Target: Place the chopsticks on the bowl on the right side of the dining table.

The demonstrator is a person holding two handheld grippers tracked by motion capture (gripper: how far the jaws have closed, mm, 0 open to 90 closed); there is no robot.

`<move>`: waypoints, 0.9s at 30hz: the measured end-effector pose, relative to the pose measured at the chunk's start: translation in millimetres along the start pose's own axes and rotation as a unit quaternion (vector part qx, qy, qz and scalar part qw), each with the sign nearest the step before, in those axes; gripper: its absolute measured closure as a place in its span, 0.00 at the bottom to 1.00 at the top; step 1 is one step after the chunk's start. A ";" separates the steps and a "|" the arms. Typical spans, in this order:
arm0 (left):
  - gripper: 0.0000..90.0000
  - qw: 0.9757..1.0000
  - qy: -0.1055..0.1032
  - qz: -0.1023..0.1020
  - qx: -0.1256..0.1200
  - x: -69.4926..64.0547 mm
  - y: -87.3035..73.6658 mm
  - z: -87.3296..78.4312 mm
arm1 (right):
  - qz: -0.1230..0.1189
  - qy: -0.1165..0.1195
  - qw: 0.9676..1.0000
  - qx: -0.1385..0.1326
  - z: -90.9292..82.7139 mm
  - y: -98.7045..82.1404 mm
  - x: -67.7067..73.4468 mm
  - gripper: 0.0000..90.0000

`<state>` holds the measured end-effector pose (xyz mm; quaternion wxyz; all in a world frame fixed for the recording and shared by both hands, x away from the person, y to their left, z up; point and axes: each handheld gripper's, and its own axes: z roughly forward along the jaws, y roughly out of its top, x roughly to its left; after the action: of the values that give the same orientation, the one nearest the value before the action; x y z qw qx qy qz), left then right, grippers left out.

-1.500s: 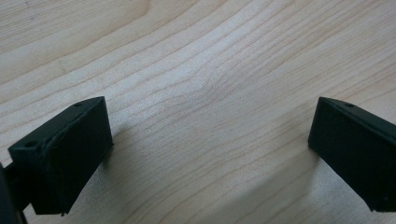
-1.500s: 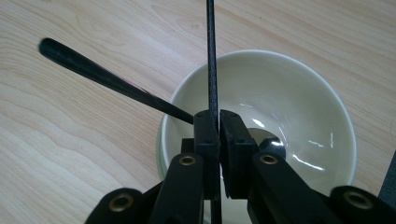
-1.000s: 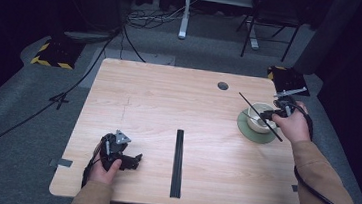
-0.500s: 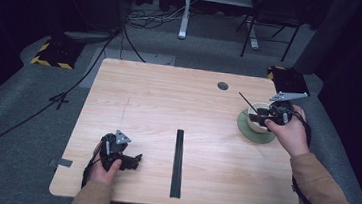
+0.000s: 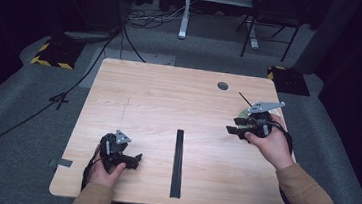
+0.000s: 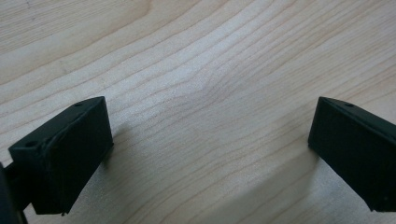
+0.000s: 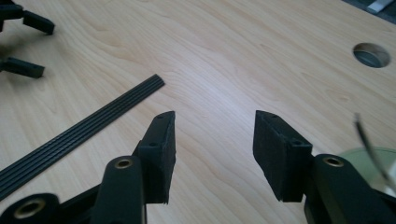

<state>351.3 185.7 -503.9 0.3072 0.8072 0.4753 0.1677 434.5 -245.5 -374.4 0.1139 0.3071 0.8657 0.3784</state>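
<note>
My right gripper (image 5: 233, 126) is held just above the table at the right, jaws pointing left. Its jaws have just been opening and nothing lies between them (image 7: 214, 117). Right behind it a sliver of a green plate (image 5: 243, 111) shows, with a thin black stick (image 5: 243, 97) slanting up from it. The right gripper view catches the plate's rim (image 7: 366, 154) and the stick (image 7: 366, 140) at its lower right. My left gripper (image 5: 135, 159) rests near the front left of the table. It is wide open over bare wood (image 6: 210, 107).
A long black ribbed strip (image 5: 177, 162) lies on the wooden table (image 5: 169, 101) between the two grippers, also in the right gripper view (image 7: 84, 128). A round cable hole (image 5: 223, 85) is at the back right. Chairs, cables and a desk frame stand beyond the table.
The right hand has come away from the plate, moving left and toward the table's front, and its jaws have opened. The left hand has kept still.
</note>
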 end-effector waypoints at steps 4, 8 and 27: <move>0.00 1.000 -0.003 -0.004 0.002 0.3 0.7 0.0 | -0.006 0.012 1.000 -0.002 5.9 -1.0 11.1 0.54; 0.00 1.000 -0.003 -0.004 0.001 0.3 0.7 0.0 | -0.010 0.025 1.000 -0.006 13.5 -2.3 23.3 0.52; 0.00 1.000 -0.001 -0.006 0.000 -0.2 0.6 0.2 | -0.040 0.062 0.997 -0.015 73.1 -17.3 87.3 0.38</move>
<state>351.7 185.2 -503.6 0.3080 0.8048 0.4798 0.1653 389.7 -157.8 -434.2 0.0796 0.2462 0.8769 0.4050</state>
